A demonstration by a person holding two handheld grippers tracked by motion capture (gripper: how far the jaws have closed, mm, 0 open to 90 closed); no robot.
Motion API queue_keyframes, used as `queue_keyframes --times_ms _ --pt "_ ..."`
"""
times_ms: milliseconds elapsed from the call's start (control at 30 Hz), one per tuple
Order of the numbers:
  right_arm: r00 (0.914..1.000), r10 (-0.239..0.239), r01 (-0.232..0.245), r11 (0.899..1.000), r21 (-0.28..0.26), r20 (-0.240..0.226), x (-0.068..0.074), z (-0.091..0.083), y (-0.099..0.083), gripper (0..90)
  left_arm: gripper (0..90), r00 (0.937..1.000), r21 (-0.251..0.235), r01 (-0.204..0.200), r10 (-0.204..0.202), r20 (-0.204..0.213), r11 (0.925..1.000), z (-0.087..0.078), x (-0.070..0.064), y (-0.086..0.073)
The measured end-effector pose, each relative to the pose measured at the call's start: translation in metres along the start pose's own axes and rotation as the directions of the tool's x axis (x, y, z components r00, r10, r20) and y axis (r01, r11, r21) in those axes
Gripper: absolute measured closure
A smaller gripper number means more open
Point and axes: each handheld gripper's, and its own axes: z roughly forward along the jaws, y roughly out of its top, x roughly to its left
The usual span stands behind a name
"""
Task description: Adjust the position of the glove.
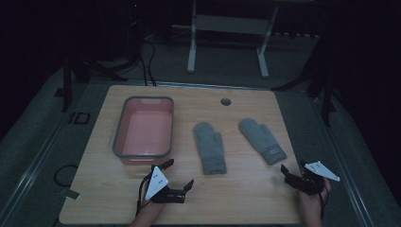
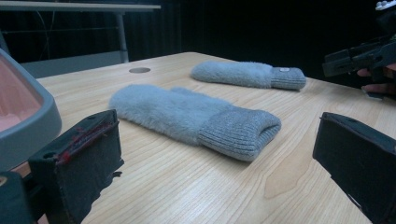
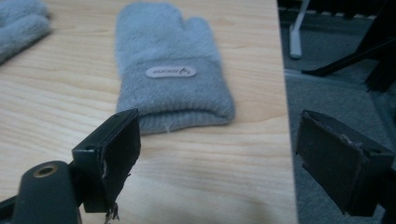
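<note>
Two grey fuzzy mittens lie flat on the wooden table (image 1: 246, 189). The left mitten (image 1: 209, 147) (image 2: 187, 114) lies mid-table with its ribbed cuff toward me. Near the right edge, the right mitten (image 1: 261, 140) (image 3: 168, 60) carries a small label (image 3: 170, 72) on its cuff. My left gripper (image 1: 179, 173) (image 2: 218, 121) stands open, low over the table, facing the left mitten's cuff. My right gripper (image 1: 293, 168) (image 3: 217, 119) is open too, just short of the right mitten's cuff. Nothing sits between either pair of jaws.
A pink basin with a grey rim (image 1: 142, 154) (image 2: 32, 126) stands at the table's left, close to my left gripper. A round cable hole (image 1: 225, 101) sits at the back. The table's right edge (image 3: 282, 140) runs beside my right gripper. A white desk frame (image 1: 227, 28) stands behind.
</note>
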Motion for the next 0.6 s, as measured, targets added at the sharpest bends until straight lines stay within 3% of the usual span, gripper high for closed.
queue_keyframes --times_ms 133,333,467,500,600 --pt "0.9994 0.028 -0.027 0.999 0.047 -0.02 0.003 0.002 0.001 13.7 1.4 1.0 0.002 -0.001 0.001 0.002 1.0 0.001 0.0 -0.001" --pt "0.9988 -0.043 0.044 0.998 0.052 -0.022 0.014 -0.001 0.009 13.9 1.4 1.0 0.0 -0.003 0.003 0.003 1.0 0.0 -0.001 -0.001" --pt "0.9957 -0.051 0.056 0.996 0.062 -0.077 0.022 -0.001 0.018 15.0 1.4 1.0 -0.001 -0.001 0.001 0.001 1.0 0.0 0.0 -0.001" --pt "0.9933 -0.051 0.057 0.996 0.063 -0.104 0.026 0.0 0.023 18.7 1.4 1.0 -0.002 -0.005 0.005 0.002 1.0 0.0 0.0 -0.002" --pt "0.9911 -0.053 0.061 0.996 0.063 -0.122 0.03 0.001 0.028 18.7 1.4 1.0 -0.004 -0.004 0.004 0.004 1.0 0.0 -0.001 -0.002"
